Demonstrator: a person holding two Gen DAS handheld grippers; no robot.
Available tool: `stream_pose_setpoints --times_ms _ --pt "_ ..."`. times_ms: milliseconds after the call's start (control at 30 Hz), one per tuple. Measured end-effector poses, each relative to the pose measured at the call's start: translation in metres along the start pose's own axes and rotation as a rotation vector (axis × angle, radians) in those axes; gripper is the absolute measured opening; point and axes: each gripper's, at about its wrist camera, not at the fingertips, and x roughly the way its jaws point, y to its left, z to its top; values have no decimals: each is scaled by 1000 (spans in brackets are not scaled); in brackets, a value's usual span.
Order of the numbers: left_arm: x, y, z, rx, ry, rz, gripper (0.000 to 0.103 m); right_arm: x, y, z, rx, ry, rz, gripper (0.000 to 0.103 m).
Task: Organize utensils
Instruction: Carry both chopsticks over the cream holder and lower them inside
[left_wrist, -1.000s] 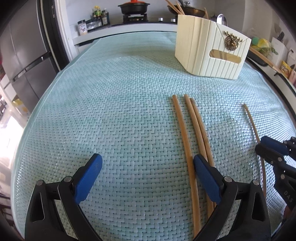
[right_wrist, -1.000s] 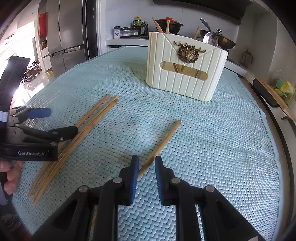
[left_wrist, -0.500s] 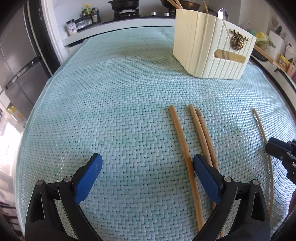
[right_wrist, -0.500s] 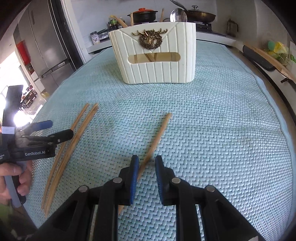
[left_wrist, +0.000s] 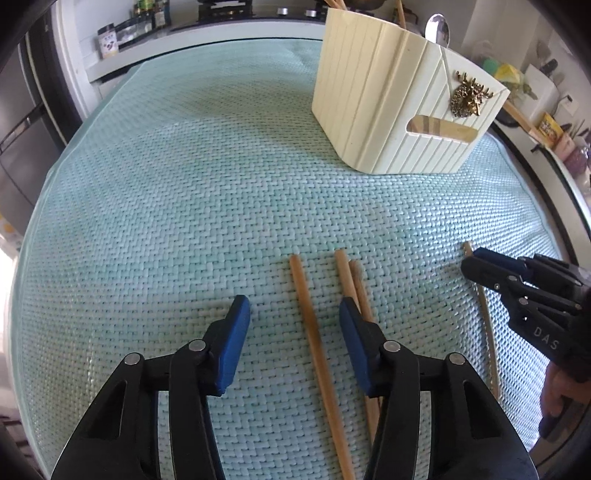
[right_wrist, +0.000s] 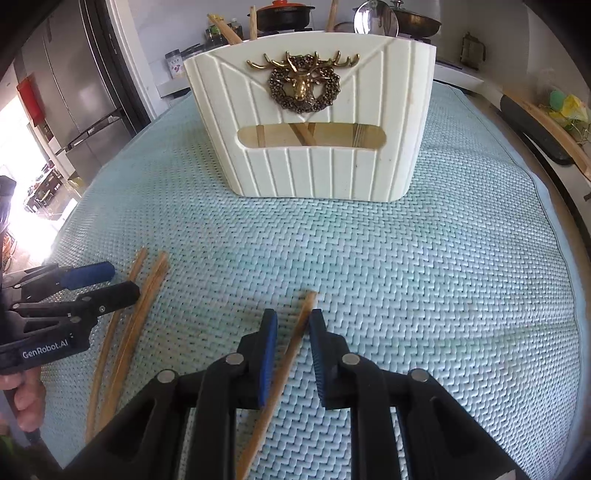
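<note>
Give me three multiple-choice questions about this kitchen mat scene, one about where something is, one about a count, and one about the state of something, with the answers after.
1. Where does the cream utensil holder stand?
A. at the far end of the mat
B. beside the left gripper
C. off the mat, on the stove

2. How many chopsticks lie loose on the mat?
A. two
B. four
C. six

3. What lies between the right gripper's pads?
A. nothing
B. a spoon
C. a single chopstick

Answers:
1 A, it stands far beyond both grippers.
2 B, three lie together by the left gripper, whose jaws are closing around one of them, and one lies apart by the right.
3 C, the lone chopstick runs between its narrow pads.
</note>
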Motion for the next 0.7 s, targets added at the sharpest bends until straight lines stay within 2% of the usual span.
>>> stream_pose_setpoints --times_ms 33,100,233,333,567,700 --pt "1 -4 3 9 1 1 39 1 0 3 2 1 0 17" --pt "2 -9 5 23 5 -1 7 4 -1 6 7 9 -4 8" --pt "1 -9 6 2 -9 -13 5 4 -6 11 34 5 27 6" --pt "-16 -4 4 -2 -67 -28 5 -8 -16 10 70 -33 78 6" --pt "-92 -1 1 -13 -239 -72 5 -77 -22 13 82 -197 179 6" --pt "-134 4 4 -15 -331 -109 5 -125 -17 9 53 -293 208 6"
